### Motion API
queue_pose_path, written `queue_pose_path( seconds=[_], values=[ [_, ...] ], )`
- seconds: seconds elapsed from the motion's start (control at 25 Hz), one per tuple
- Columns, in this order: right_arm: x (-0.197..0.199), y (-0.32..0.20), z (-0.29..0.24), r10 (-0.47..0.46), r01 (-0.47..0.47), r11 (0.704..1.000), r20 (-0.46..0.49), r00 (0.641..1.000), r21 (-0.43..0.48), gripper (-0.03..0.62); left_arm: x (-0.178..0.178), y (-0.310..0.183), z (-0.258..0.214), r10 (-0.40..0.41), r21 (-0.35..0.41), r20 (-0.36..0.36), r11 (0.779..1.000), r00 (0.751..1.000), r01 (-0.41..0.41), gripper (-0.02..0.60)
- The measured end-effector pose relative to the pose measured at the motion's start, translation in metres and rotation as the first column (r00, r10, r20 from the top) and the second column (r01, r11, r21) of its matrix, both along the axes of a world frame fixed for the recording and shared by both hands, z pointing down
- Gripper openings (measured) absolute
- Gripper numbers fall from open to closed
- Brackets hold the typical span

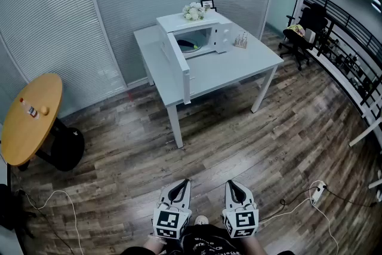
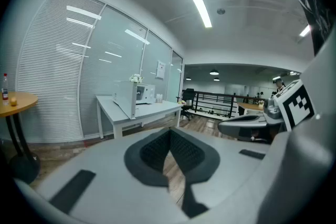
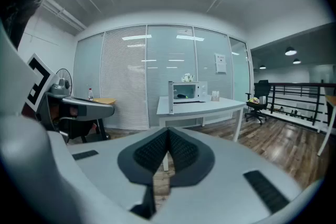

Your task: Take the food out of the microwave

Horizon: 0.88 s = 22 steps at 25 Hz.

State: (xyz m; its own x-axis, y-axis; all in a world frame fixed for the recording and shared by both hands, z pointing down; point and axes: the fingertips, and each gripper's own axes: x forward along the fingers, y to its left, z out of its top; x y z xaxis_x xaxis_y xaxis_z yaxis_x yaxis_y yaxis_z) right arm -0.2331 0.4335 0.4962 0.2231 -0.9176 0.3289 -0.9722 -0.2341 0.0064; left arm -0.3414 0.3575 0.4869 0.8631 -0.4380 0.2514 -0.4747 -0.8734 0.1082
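Food [image 1: 188,45], dark with some yellow, sits inside the microwave [image 1: 222,34] cavity; too small to tell what kind. Microwave door [image 1: 181,68] is swung fully open toward the near left edge of the white bench [image 1: 239,65]. The microwave stands at the back of that bench, with a white flower bunch [image 1: 194,11] on top of it and a small picture frame [image 1: 208,4] just behind. A small rack of clear items [image 1: 241,40] stands on the bench just right of the microwave. A round wooden bench [image 1: 33,122] is well apart at left, with a bottle [image 1: 26,106] on it. A black office chair [image 1: 303,30] is at far right by a railing. The wood floor [image 1: 239,140] has cables and a power strip [image 1: 317,189]. Left claw [image 1: 185,182] and right claw [image 1: 231,183] are side by side at the bottom edge, well apart from the bench, both aimed toward it. In each gripper view the jaws are pressed together at the tips with nothing between them.
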Motion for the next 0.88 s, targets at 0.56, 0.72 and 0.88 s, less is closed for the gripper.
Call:
queue_pose_path(
  seconds=[0.56, 0.72, 0.88],
  values=[
    [0.018, 0.016, -0.005, 0.003, -0.003, 0.999, -0.008, 1.0, 0.053, 0.005, 0.011, 0.011, -0.002, 0.002, 0.017, 0.007, 1.0, 1.0, -0.002, 0.006],
    [0.025, 0.018, 0.002, 0.012, -0.012, 0.999, 0.01, 1.0, 0.047, 0.005, 0.02, 0.011, 0.002, 0.01, 0.012, 0.001, 1.0, 1.0, -0.01, 0.006],
    [0.037, 0.011, 0.005, 0.027, -0.028, 0.998, 0.013, 1.0, 0.05, 0.005, 0.036, -0.002, 0.006, 0.026, 0.03, 0.003, 0.999, 1.0, -0.026, 0.006]
  ],
)
